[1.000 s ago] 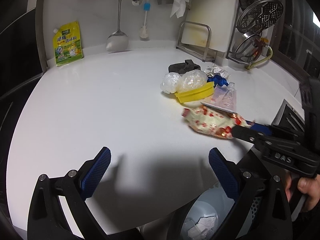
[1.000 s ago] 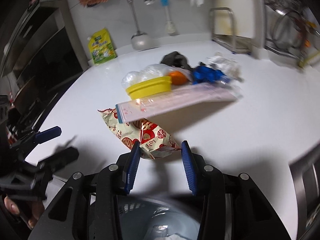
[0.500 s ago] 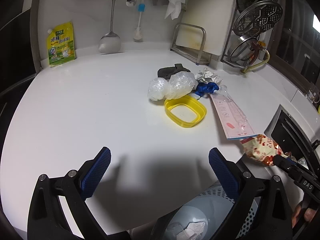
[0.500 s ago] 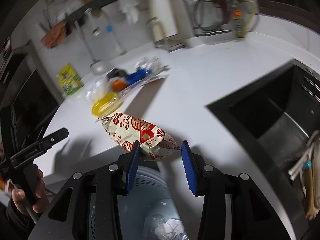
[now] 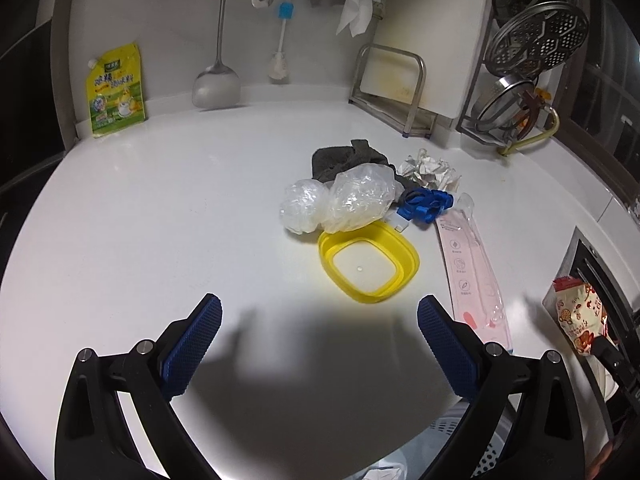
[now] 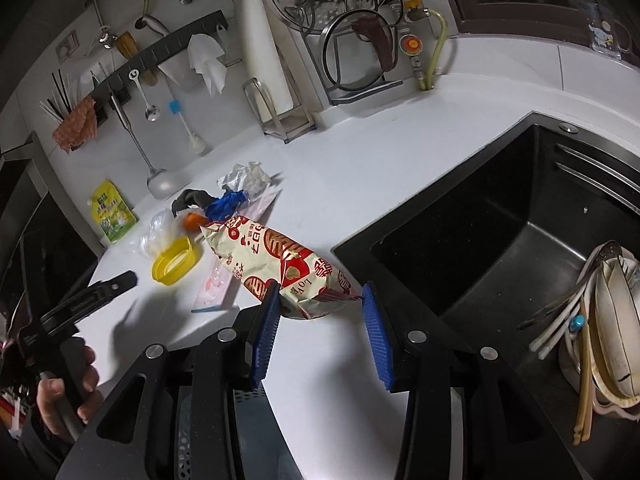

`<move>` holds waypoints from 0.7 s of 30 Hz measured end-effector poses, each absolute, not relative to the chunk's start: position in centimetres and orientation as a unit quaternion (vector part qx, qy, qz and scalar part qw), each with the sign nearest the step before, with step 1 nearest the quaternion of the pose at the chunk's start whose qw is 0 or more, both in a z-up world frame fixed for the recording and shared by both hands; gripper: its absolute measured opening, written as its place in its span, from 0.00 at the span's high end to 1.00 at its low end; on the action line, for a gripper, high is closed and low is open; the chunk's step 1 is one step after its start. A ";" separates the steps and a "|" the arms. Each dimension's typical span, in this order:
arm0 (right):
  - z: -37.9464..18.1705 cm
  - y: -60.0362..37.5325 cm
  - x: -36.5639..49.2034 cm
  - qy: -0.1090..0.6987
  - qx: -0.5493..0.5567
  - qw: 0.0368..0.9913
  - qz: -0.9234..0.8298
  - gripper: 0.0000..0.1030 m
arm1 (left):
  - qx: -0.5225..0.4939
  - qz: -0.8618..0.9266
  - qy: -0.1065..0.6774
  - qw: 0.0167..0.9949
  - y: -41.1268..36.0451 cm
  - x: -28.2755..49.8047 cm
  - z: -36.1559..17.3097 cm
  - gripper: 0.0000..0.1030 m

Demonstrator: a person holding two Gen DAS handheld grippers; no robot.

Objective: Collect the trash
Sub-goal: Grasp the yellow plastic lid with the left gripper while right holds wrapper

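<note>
My right gripper (image 6: 320, 312) is shut on a cream and red snack bag (image 6: 280, 264) and holds it up above the counter edge; the bag also shows at the right of the left wrist view (image 5: 580, 320). My left gripper (image 5: 320, 340) is open and empty above the white counter. Trash lies ahead of it: a yellow lid (image 5: 368, 266), clear plastic bags (image 5: 344, 200), a blue wrapper (image 5: 426, 202), crumpled foil (image 5: 430, 170), a dark cloth (image 5: 344, 158) and a pink zip pouch (image 5: 474, 276). A perforated bin (image 5: 472, 452) sits below the counter edge.
A black sink (image 6: 500, 236) with dishes (image 6: 600, 332) lies to the right. A yellow seasoning pouch (image 5: 116, 90), hanging utensils (image 5: 218, 60), a cutting board rack (image 5: 392, 80) and a pot rack (image 5: 532, 60) line the back wall.
My right gripper has lifted the snack bag off the counter and swung it right toward the sink side. My left gripper has stayed open and tilted a little toward the trash pile.
</note>
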State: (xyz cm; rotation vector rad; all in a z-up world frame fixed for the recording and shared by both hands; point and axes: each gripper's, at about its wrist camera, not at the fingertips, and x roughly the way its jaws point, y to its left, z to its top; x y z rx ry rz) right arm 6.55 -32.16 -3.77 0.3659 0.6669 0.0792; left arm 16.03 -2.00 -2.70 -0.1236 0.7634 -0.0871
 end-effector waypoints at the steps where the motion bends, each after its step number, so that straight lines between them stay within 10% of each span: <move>1: -3.8 -32.2 6.7 0.324 0.179 0.928 0.041 0.61 | -0.062 -0.043 0.376 0.923 -2.3 16.5 -2.9 0.06; 21: -3.9 -32.9 6.4 0.306 0.205 0.927 0.076 0.61 | -0.024 0.012 0.437 0.899 -7.8 22.2 -5.4 0.07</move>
